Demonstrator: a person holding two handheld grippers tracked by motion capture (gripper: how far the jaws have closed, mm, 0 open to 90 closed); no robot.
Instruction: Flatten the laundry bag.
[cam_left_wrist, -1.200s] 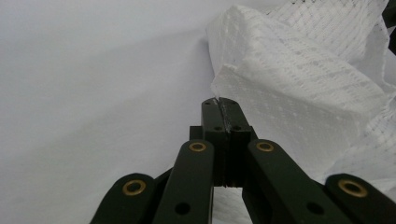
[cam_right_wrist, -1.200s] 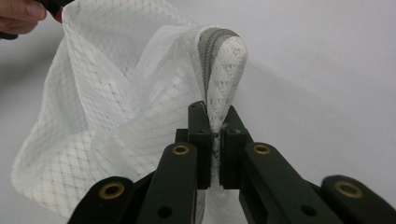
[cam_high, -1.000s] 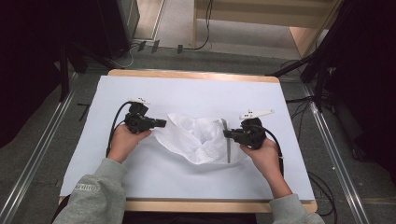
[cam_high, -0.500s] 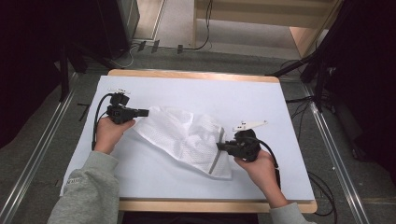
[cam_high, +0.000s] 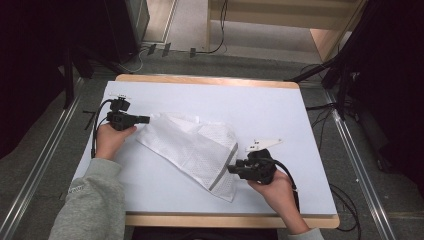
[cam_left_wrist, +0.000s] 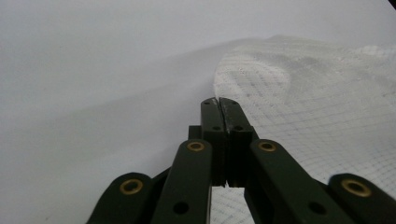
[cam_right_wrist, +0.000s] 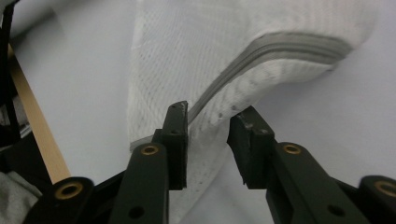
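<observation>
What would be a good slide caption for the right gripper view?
Right hand-held gripper, jaws just opening, over the grey-striped edge of a white mesh cloth.

Lab or recording room. Wood-edged counter under a white sheet, aluminium rails on both sides, black curtains around, cables across grey floor.

The white mesh garment has been drawn out flat from a crumpled heap, the left gripper carried outward; the right gripper jaws have just been opening.
</observation>
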